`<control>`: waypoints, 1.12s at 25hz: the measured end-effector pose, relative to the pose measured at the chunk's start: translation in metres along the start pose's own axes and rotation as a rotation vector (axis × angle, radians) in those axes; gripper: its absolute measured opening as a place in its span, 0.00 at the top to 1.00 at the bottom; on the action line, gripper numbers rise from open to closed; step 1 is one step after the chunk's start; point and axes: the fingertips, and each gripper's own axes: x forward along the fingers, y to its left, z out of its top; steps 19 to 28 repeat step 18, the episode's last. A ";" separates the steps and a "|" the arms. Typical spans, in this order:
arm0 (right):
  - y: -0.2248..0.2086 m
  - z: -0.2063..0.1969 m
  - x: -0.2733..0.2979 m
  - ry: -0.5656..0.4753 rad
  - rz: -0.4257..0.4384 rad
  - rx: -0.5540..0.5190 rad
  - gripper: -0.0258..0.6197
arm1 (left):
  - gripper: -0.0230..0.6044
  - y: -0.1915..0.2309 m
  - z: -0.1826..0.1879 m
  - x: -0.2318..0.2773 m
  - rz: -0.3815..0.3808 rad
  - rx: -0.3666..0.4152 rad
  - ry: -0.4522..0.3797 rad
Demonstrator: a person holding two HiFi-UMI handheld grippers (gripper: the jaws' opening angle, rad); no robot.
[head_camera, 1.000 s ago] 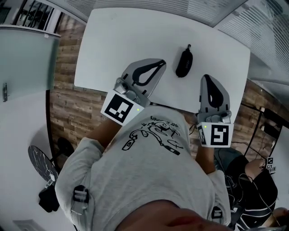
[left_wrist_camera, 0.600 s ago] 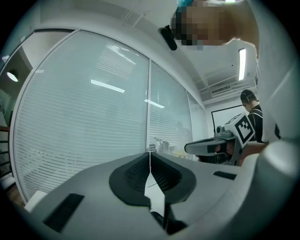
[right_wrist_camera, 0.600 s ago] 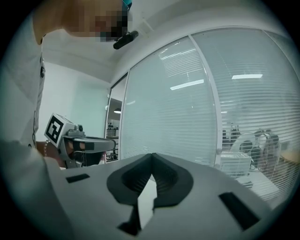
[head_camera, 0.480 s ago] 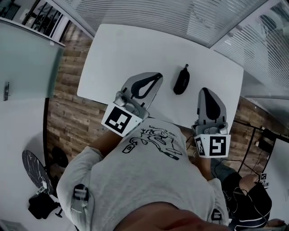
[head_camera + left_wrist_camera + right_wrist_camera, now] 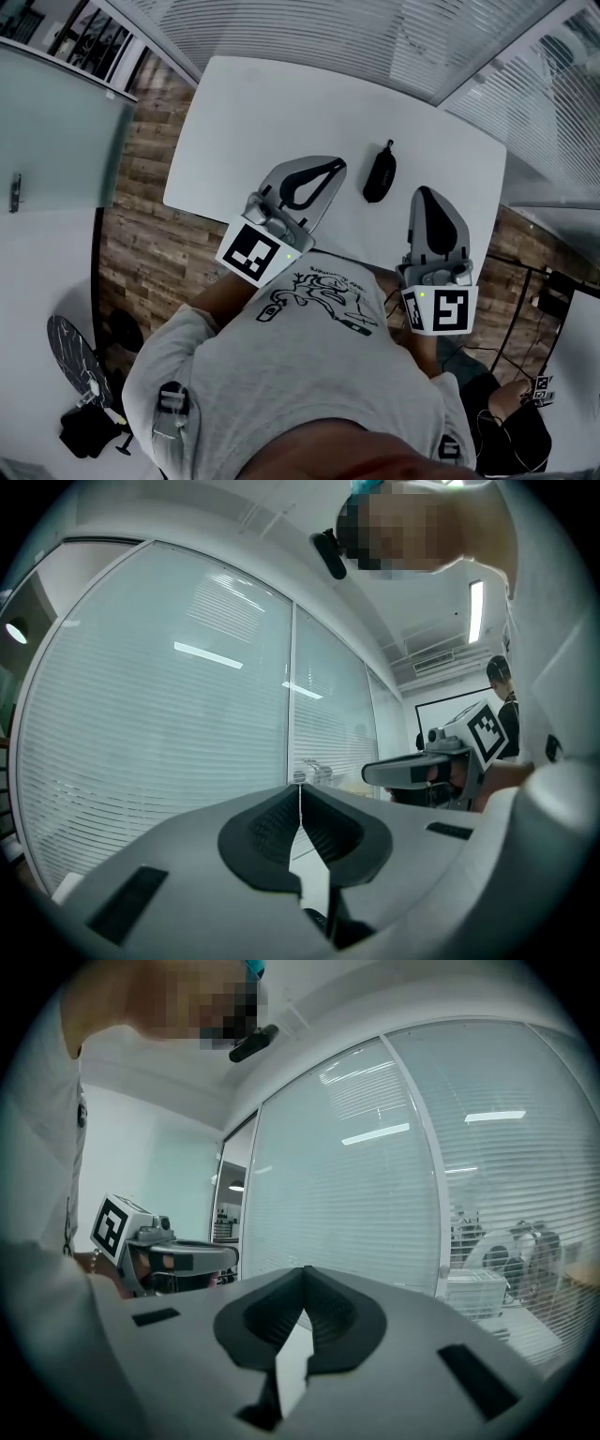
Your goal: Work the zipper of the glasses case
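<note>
The black glasses case [image 5: 380, 175] lies zipped on the white table [image 5: 262, 112], its pull tab [image 5: 390, 146] pointing to the far side. My left gripper [image 5: 337, 165] hovers just left of the case, shut with nothing in it; its jaws meet tip to tip [image 5: 300, 789]. My right gripper [image 5: 424, 191] hangs to the right of the case near the table's front edge, also shut and empty [image 5: 305, 1271]. Neither gripper touches the case. Both gripper views tilt up at a glass wall, so the case is hidden there.
Glass walls with blinds [image 5: 375, 28] stand behind and to the right of the table. Wood-plank floor [image 5: 141, 216] shows at the left. Each gripper view shows the other gripper: the right one [image 5: 422, 771] and the left one [image 5: 178, 1258].
The head view has shifted slightly. Both grippers hold about the same places beside the case, and the case has not moved.
</note>
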 end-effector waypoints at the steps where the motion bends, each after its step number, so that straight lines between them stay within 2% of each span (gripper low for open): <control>1: 0.001 0.002 0.000 -0.001 -0.001 -0.002 0.96 | 0.93 0.000 0.001 0.000 -0.001 -0.001 -0.003; 28: -0.001 0.003 0.001 -0.006 -0.015 -0.002 0.96 | 0.93 0.002 0.001 -0.002 0.003 -0.009 0.000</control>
